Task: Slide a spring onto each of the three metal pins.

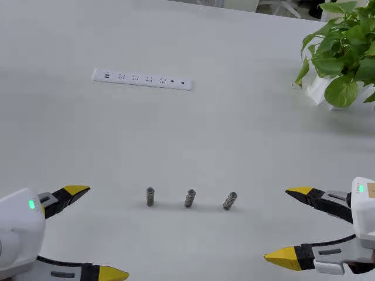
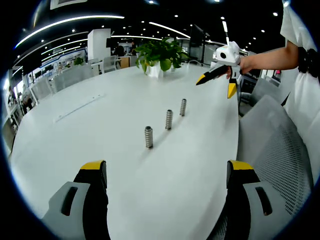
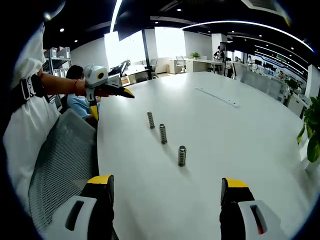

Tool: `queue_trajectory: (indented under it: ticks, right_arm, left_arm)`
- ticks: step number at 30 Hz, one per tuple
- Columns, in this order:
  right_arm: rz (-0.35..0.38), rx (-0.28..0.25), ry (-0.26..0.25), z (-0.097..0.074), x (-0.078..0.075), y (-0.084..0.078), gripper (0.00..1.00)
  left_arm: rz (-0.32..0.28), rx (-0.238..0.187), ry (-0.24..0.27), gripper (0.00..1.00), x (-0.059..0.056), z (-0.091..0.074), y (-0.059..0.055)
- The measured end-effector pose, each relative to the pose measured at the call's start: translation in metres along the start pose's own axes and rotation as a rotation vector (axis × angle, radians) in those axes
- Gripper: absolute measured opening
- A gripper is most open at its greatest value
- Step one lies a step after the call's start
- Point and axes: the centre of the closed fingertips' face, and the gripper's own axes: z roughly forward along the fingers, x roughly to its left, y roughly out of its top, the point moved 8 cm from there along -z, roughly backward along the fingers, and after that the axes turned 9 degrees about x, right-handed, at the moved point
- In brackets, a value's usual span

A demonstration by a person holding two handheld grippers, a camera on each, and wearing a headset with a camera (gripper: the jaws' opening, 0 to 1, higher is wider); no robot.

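Your head view looks forward and down on the worktop [image 1: 234, 134] from above its near edge, squarely facing the row of pins [image 1: 190, 198] from close by. Your left gripper view sits low off the row's left end, looking along it towards the plant [image 2: 161, 54] and the right gripper [image 2: 214, 90]. Your right gripper view looks back from the opposite end, towards the left gripper [image 3: 113, 107]. All three views share the row.

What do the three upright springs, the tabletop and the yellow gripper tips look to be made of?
Springs: probably bare steel wire; grey coiled ridges with a dull metallic glint. Tabletop: smooth matte white, perhaps laminate; soft reflections, no grain. Tips of the left gripper and right gripper: yellow caps, seemingly plastic or rubber; even, unglossy colour.
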Motion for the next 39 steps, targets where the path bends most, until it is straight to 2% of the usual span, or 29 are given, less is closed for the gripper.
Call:
queue_trajectory:
  ticks: [15,24,39]
  right_arm:
    - [-0.006,-0.024,0.005,-0.001,0.003,-0.004,0.93]
    - [-0.016,-0.021,-0.004,-0.002,0.003,-0.006,0.96]
    - [0.002,-0.028,-0.013,-0.006,0.002,-0.011,0.95]
  left_arm:
    - [0.001,0.006,0.003,0.99,0.000,0.001,-0.002]
    - [0.004,-0.001,0.012,0.99,0.003,0.004,-0.001]
    - [0.013,-0.022,0.021,0.99,0.004,0.007,0.003]
